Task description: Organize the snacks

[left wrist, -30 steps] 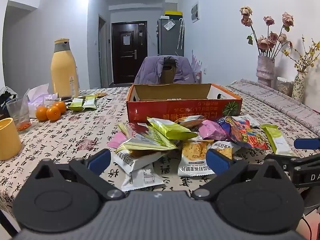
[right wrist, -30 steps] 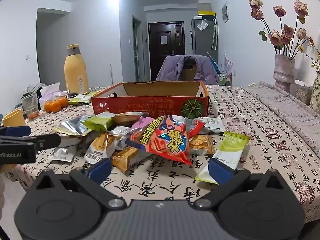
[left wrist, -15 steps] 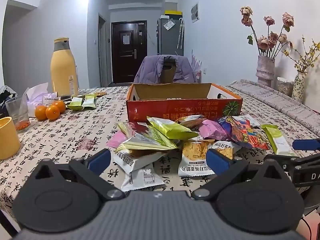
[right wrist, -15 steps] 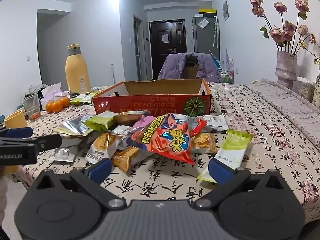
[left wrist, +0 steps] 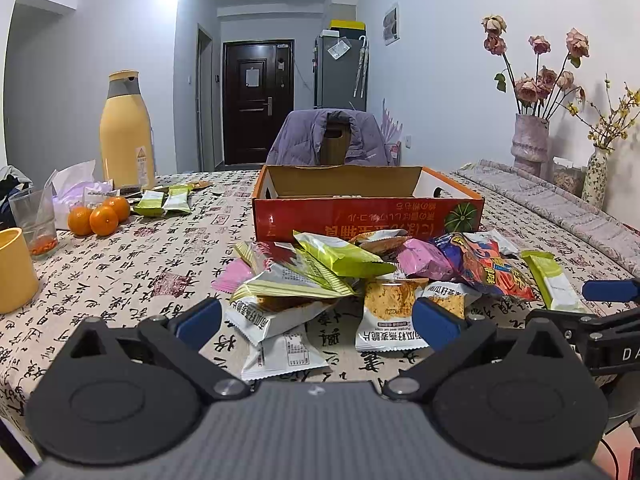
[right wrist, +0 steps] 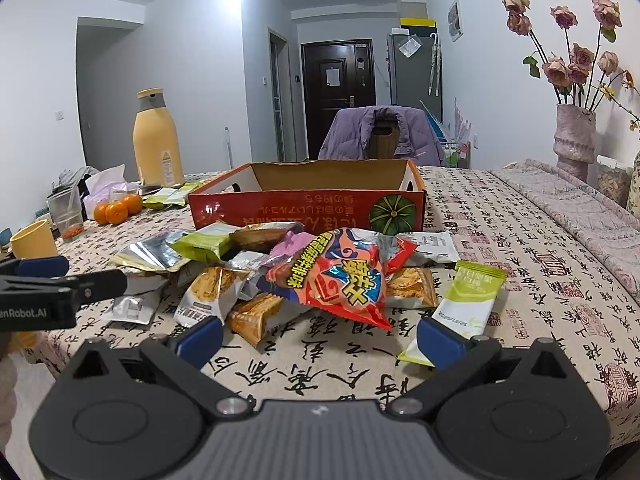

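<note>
A pile of snack packets (left wrist: pixel 340 276) lies on the patterned tablecloth in front of an open red cardboard box (left wrist: pixel 368 216). In the right wrist view the pile (right wrist: pixel 240 272) has a big red and blue bag (right wrist: pixel 344 276) on top and a green packet (right wrist: pixel 468 300) at its right; the box (right wrist: pixel 308 208) stands behind. My left gripper (left wrist: pixel 316 320) is open and empty, just short of the near packets. My right gripper (right wrist: pixel 320 336) is open and empty, just short of the red bag. Each gripper shows at the edge of the other's view.
A tall yellow bottle (left wrist: pixel 126 132), oranges (left wrist: pixel 98 216), a glass (left wrist: pixel 34 220), a yellow cup (left wrist: pixel 14 272) and two green packets (left wrist: pixel 164 202) stand at the left. Flower vases (left wrist: pixel 528 144) stand at the right. A chair with a purple jacket (left wrist: pixel 328 140) is behind the box.
The right gripper has moved slightly forward toward the pile. The left gripper has barely moved. Both stay open.
</note>
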A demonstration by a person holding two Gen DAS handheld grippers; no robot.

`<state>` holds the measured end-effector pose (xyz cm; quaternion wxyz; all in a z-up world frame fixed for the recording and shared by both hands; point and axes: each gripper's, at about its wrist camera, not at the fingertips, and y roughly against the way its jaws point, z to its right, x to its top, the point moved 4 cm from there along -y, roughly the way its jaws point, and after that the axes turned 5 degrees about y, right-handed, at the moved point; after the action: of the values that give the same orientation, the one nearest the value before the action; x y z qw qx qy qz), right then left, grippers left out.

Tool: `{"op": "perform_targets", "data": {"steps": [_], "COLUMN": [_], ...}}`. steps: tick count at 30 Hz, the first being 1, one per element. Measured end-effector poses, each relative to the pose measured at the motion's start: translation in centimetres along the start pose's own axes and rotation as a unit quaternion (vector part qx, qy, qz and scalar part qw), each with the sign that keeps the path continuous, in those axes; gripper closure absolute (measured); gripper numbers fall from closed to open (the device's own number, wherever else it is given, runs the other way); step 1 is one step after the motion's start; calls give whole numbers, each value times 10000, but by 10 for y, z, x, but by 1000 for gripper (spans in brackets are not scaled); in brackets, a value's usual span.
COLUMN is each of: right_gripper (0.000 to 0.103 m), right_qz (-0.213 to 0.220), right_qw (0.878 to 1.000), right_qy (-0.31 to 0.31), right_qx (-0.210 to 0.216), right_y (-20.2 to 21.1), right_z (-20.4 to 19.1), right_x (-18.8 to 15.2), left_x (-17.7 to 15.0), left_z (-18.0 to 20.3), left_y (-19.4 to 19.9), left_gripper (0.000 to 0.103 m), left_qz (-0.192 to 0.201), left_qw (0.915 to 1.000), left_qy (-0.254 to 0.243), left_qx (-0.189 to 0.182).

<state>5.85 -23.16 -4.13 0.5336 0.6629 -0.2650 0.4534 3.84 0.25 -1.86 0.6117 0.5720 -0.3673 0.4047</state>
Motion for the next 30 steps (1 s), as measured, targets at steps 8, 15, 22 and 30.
{"op": "perform_targets", "data": {"steps": [8, 15, 22, 30], "right_gripper": [0, 0, 0, 0], "right_qz": [7, 9, 13, 17], "right_qw": [10000, 10000, 10000, 10000], "right_qy": [10, 7, -3, -19], "right_qx": [4, 6, -2, -1], "right_y": [1, 0, 1, 2], "right_z": [-1, -1, -1, 0], "right_x": [0, 0, 0, 0], "left_x": [0, 0, 0, -1], "left_z": [-2, -2, -3, -2], "left_y": [1, 2, 1, 2], "left_gripper": [0, 0, 0, 0], "left_qz": [-4, -3, -6, -10], "left_qw": [10000, 10000, 10000, 10000], "left_qy": [38, 46, 41, 47], "left_qx": [-17, -22, -18, -12]}}
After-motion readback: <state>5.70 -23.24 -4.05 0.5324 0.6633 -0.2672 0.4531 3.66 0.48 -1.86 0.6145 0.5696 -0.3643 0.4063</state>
